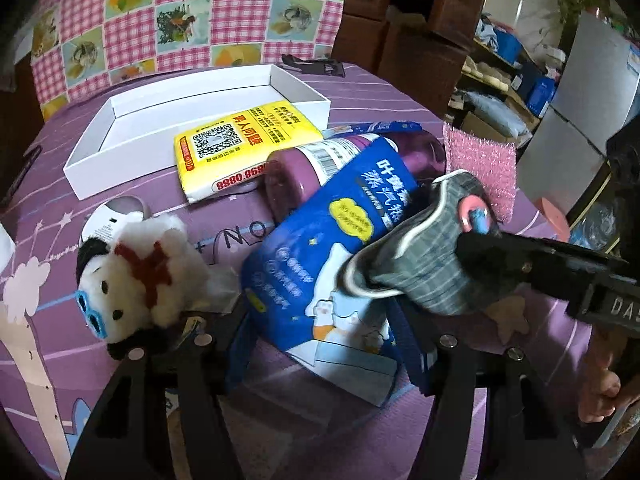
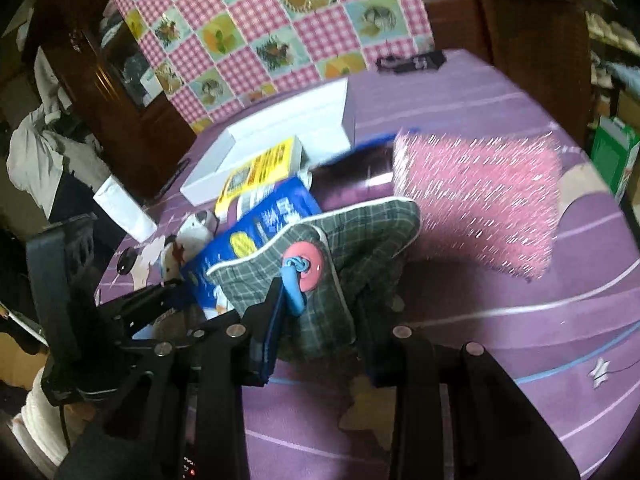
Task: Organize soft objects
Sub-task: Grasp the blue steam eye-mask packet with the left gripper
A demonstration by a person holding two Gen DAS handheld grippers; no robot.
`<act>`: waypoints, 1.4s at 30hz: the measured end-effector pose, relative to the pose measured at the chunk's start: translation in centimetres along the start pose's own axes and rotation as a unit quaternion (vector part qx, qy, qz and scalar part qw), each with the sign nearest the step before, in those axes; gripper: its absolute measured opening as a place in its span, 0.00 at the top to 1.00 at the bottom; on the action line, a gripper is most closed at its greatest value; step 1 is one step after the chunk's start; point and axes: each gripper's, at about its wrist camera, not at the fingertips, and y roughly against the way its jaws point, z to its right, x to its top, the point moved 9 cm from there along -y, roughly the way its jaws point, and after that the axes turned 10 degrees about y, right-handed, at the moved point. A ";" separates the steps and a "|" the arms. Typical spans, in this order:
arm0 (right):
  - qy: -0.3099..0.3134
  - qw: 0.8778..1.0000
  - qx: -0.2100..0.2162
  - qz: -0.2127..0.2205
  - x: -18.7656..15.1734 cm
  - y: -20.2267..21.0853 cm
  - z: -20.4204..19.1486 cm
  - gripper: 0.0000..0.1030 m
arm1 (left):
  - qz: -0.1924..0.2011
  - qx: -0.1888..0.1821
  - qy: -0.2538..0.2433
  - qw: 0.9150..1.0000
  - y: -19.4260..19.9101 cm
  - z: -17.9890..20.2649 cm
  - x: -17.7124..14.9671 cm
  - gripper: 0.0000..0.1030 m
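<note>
The right gripper (image 2: pixel 316 320) squeezes the checked cloth pouch (image 2: pixel 320 248); lift it gently toward the white box (image 1: pixel 192 120), while the left gripper (image 1: pixel 320 360) waits open.

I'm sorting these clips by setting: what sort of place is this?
Most likely a lived-in home, perhaps a storage-filled room. A purple cartoon-print cloth covers the surface, a pink checked fruit-print fabric hangs behind, and dark wooden furniture and cluttered shelves stand around.
</note>
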 end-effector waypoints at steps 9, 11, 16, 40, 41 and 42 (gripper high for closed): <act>0.012 1.000 0.003 0.000 -0.1 -0.2 -0.5 0.66 | 0.000 -0.032 0.025 0.999 0.4 0.1 -0.3 0.91; 0.017 1.000 -0.001 0.003 0.0 0.0 -0.6 0.67 | 0.003 -0.044 0.034 0.998 0.7 -0.1 -0.3 0.96; 0.030 0.999 0.006 0.023 0.5 0.7 -1.2 0.68 | 0.020 -0.057 0.033 0.998 2.0 -0.3 -0.5 0.97; 0.024 0.995 0.026 0.094 9.7 5.8 -3.8 0.69 | 0.126 -0.056 0.034 0.990 9.9 -1.0 8.2 1.00; 0.020 0.995 0.027 0.095 10.4 5.5 -3.9 0.69 | 0.132 -0.058 0.039 0.989 10.1 -1.2 9.1 1.00; 0.016 0.995 0.025 0.097 11.1 5.1 -4.0 0.69 | 0.137 -0.059 0.043 0.988 10.2 -1.4 9.8 1.00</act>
